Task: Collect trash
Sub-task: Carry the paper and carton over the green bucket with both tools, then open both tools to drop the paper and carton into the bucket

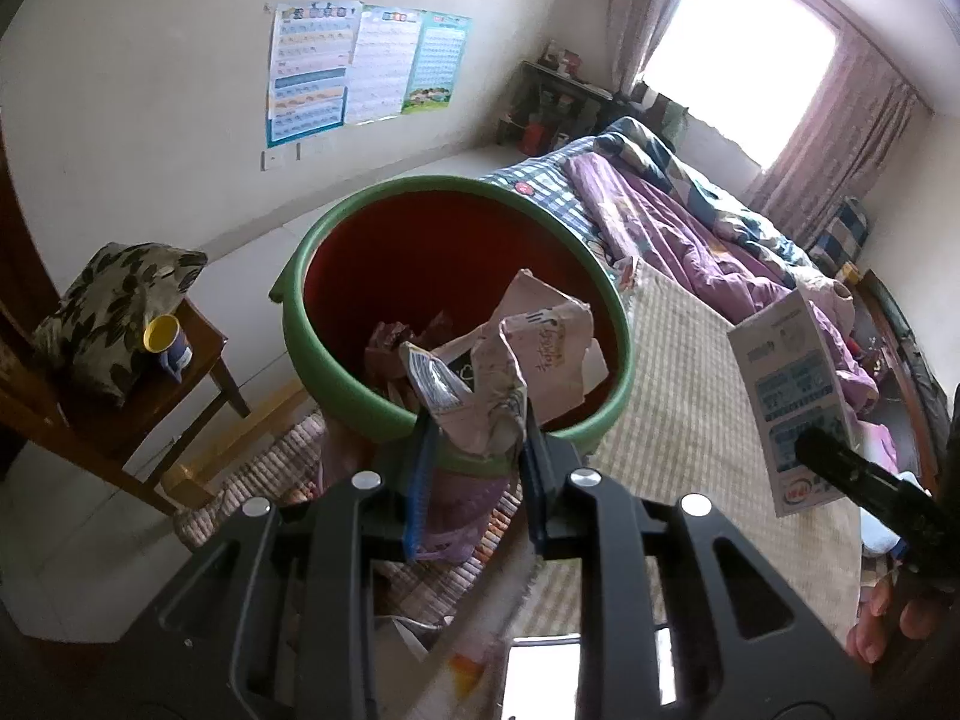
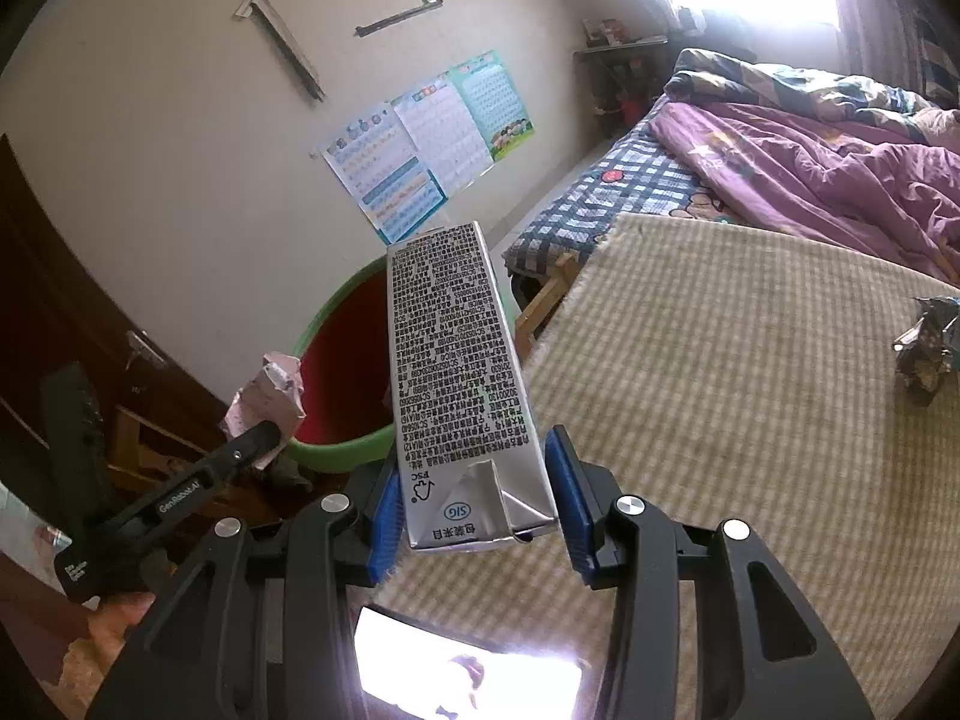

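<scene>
My left gripper [image 1: 477,438] is shut on a crumpled pink snack bag [image 1: 510,360] and holds it over the near rim of a green basin with a red inside [image 1: 384,264]. Other wrappers lie in the basin. My right gripper [image 2: 474,480] is shut on a silver and white milk carton [image 2: 456,372], held above the bed edge to the right of the basin [image 2: 336,354]. The carton [image 1: 792,384] and right gripper also show at the right of the left wrist view. The pink bag [image 2: 270,390] shows in the right wrist view.
A beige checked mat [image 2: 720,390] covers the bed, with a crumpled dark foil wrapper [image 2: 924,348] on it at the right. A purple quilt [image 2: 840,162] lies further back. A wooden stool [image 1: 180,372] with a cushion and yellow cup [image 1: 165,339] stands left of the basin.
</scene>
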`<action>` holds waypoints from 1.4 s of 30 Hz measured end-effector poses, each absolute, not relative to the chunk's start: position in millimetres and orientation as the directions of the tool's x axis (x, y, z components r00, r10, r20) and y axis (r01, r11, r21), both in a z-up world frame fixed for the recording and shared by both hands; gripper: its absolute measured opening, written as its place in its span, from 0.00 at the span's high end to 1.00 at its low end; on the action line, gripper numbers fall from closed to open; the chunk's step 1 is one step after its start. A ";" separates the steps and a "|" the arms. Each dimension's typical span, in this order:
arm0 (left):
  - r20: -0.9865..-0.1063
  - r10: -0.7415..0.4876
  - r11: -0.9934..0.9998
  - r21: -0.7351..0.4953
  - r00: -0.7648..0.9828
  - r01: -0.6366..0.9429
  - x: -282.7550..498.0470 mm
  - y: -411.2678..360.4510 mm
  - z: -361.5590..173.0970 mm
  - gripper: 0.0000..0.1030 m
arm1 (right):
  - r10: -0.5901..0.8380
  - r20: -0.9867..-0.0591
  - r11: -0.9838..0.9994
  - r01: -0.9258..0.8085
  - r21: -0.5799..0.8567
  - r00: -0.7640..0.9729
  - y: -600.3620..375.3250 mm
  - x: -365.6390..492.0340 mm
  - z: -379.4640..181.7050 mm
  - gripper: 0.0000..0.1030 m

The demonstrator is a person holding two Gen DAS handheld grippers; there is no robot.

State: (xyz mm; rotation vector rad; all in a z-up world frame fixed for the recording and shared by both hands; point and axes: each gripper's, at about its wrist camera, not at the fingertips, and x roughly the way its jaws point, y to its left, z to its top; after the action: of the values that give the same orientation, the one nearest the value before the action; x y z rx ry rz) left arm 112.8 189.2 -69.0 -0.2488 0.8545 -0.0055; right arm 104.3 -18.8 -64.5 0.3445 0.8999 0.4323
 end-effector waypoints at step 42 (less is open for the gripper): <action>-0.791 -0.133 0.977 -0.207 0.597 -0.057 185.8 220.1 -101.2 0.51 | 0.516 -0.682 0.848 -0.194 0.493 0.519 68.9 171.1 -84.9 0.49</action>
State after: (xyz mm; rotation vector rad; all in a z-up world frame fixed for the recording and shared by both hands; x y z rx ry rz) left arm 185.8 220.1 -101.2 -0.2201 0.9317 -0.0448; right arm 171.1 68.9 -84.9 0.3808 0.9346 0.4381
